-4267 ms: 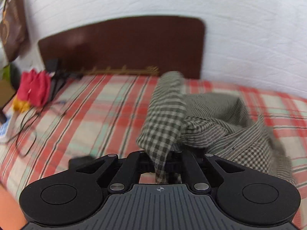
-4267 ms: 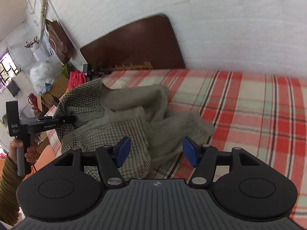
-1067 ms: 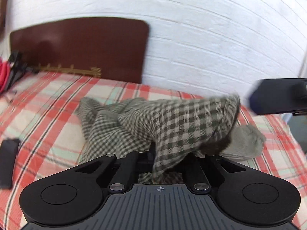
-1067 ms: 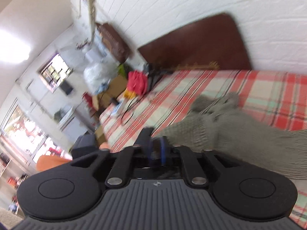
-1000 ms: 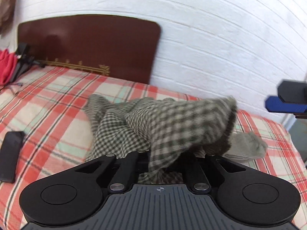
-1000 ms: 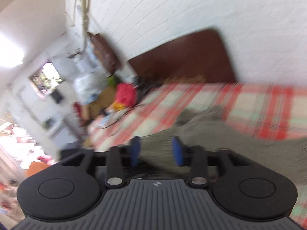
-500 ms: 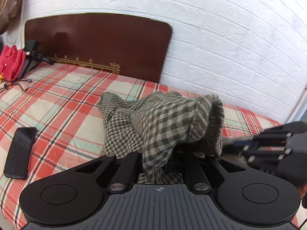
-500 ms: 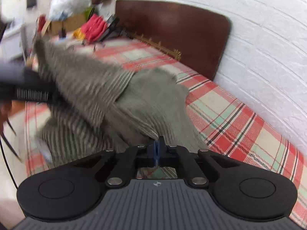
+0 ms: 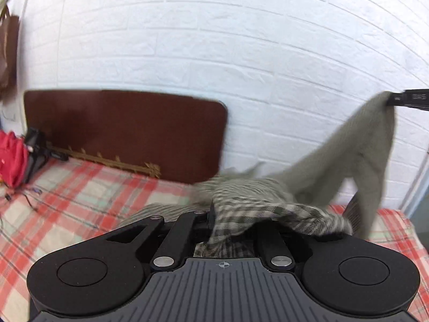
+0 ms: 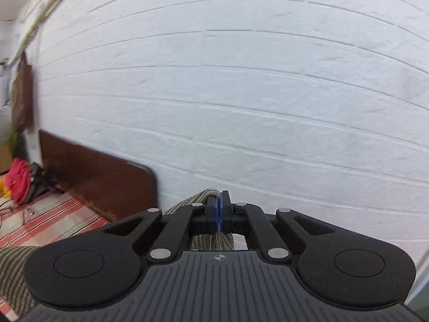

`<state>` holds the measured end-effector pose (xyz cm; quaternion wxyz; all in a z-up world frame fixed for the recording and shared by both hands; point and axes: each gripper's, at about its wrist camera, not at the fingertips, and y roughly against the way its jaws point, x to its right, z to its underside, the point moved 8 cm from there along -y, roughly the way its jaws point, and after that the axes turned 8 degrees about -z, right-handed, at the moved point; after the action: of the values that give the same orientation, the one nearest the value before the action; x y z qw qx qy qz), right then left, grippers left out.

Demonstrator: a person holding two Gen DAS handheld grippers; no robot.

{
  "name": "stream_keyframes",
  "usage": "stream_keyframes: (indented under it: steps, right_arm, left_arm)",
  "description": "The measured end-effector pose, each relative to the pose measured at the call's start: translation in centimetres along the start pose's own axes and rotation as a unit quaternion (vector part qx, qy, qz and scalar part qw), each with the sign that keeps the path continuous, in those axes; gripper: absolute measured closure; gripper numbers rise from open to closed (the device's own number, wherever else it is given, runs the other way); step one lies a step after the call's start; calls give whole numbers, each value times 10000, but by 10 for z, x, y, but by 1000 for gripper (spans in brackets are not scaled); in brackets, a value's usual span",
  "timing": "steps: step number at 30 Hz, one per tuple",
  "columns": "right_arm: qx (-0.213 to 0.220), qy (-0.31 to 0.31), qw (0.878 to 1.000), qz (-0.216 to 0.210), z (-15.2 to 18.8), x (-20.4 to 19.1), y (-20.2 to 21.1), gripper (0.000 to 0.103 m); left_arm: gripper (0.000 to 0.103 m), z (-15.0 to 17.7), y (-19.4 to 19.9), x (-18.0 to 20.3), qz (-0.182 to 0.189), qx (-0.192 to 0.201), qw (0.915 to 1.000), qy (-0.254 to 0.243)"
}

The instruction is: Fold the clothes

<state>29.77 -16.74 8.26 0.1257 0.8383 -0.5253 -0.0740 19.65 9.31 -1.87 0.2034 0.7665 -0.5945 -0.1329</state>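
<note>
White painted brick fills the background behind a bed [image 9: 80, 196] covered in a red, cream and pale green plaid sheet, with a dark brown headboard [image 9: 126, 131] against the wall. Both grippers are lifted off the mattress with the checked shirt [image 9: 335, 161] strung between them. The left gripper [image 9: 228, 224] has its jaws together on a bunch of the green-and-cream check, which spills over its right finger. The right gripper [image 10: 219, 216] has its blue pads [image 10: 214, 214] pinched tight on a fold of the same cloth, and from the left wrist view that end hangs highest, near the right edge of the bed, while the middle sags in a blurred swag toward the sheet.

My reading is that this is the shake-out and spread before any fold. To do it well, the two grips should end up on matching points, such as both shoulders or both hem corners; which part each one holds cannot be told here. Drawing the hands apart until the sag goes flat, then lowering the far edge onto the open middle of the sheet first, should lay it without creases. Red cloth [image 9: 12, 158] and cables [image 9: 16, 193] sit by the headboard corner, so keeping the shirt away from that end avoids snagging
</note>
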Motion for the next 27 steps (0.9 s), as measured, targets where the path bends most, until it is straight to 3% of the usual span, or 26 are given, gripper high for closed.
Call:
stream_keyframes:
  steps: [5, 8, 10, 13, 17, 19, 21, 23, 25, 27]
  right_arm:
    - [350, -547, 9935, 932, -30, 84, 9, 102]
    - [366, -687, 9881, 1328, -25, 124, 20, 102]
    - [-93, -827, 9854, 1482, 19, 143, 6, 102]
    - [-780, -1033, 9768, 1707, 85, 171, -12, 102]
    - [-1689, -1298, 9566, 1990, 173, 206, -34, 101]
    - [-2191, -1388, 9438, 2049, 219, 216, -42, 101]
    - [-2738, -1437, 9292, 2025, 266, 217, -45, 99]
    - [-3106, -1392, 9194, 1970, 299, 216, -45, 96]
    - [-3085, -1148, 9226, 2013, 297, 210, -37, 70]
    - [-2825, -859, 9326, 2074, 276, 200, -24, 51]
  left_arm:
    - [102, -36, -34, -21, -421, -14, 9990, 140]
    - [102, -37, -57, -33, -370, -205, 9986, 320]
    - [102, -25, -74, -38, -409, -394, 9977, 361]
    - [99, 14, -109, -37, -219, -1034, 9936, 386]
    - [94, 90, -153, -39, -251, -2197, 9748, 301]
    - [81, 120, -160, -41, -203, -2518, 9674, 180]
    - [48, 134, -153, -48, -158, -2615, 9651, 54]
    - [42, 141, -142, -53, -108, -2610, 9652, -100]
    - [36, 134, -126, -62, -146, -2499, 9677, -287]
    - [23, 126, -106, -70, -207, -2344, 9710, -430]
